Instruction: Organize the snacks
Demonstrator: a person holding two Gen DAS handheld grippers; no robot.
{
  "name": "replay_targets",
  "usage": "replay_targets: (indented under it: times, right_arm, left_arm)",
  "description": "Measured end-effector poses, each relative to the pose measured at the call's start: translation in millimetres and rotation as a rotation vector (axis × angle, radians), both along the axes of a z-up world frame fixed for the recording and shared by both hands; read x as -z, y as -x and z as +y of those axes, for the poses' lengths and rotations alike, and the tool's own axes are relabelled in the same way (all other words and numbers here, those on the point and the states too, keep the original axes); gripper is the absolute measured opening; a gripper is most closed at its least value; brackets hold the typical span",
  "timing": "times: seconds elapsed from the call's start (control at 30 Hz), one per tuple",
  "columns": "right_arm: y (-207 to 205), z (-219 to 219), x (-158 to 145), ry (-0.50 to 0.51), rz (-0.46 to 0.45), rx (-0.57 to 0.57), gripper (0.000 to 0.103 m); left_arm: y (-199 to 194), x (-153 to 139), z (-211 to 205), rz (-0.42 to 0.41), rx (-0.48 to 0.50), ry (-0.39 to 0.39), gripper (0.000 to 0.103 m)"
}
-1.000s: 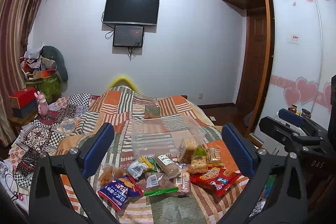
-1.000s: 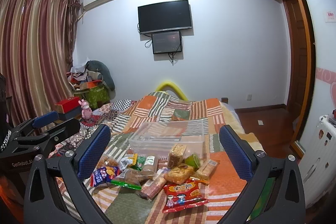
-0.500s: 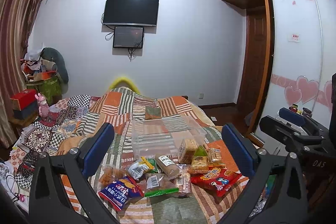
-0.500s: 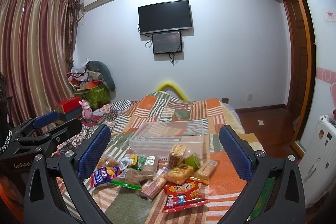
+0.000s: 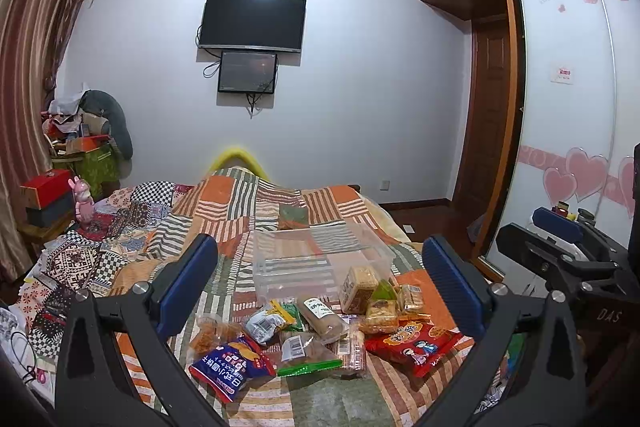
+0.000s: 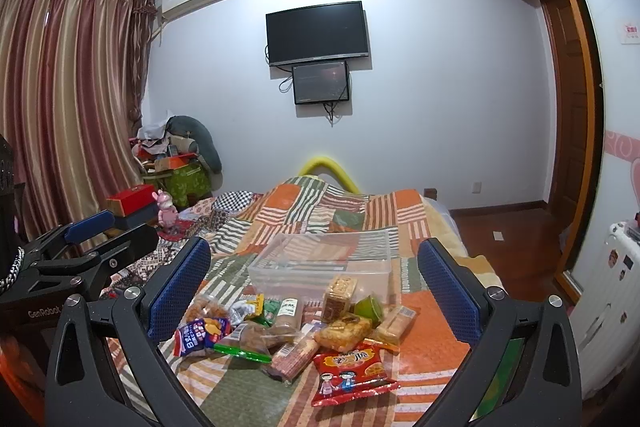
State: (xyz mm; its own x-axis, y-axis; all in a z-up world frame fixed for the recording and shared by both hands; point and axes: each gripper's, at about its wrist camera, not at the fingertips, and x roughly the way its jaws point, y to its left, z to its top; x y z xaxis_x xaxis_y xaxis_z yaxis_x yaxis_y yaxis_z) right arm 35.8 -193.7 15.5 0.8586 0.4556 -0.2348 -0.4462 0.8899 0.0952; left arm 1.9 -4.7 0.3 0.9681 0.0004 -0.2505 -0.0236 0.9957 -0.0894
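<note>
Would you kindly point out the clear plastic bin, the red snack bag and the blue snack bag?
clear plastic bin (image 5: 296, 273): left wrist view, front wall.
red snack bag (image 6: 352, 373): right wrist view, centre of its printed face.
blue snack bag (image 5: 230, 367): left wrist view, middle of its front.

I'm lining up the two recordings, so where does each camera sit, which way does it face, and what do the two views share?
Left wrist view: sits on the left gripper, facing along its open blue fingers over the snack pile toward the TV wall; the right gripper shows at the right edge.
Right wrist view: sits on the right gripper, facing the same wall from further right; the left gripper shows at the left edge.
Shared: the clear plastic bin, the red snack bag, the blue snack bag and the patchwork bedspread.
</note>
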Motion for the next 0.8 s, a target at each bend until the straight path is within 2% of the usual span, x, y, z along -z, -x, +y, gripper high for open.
replay_targets:
  times: [0.8]
  right_arm:
    - [-1.3,4.6,2.8,0.009,0.006,0.000,0.103]
  left_arm:
    - [-4.5,8.1,7.8,0.016,-0.005,0.005,0.103]
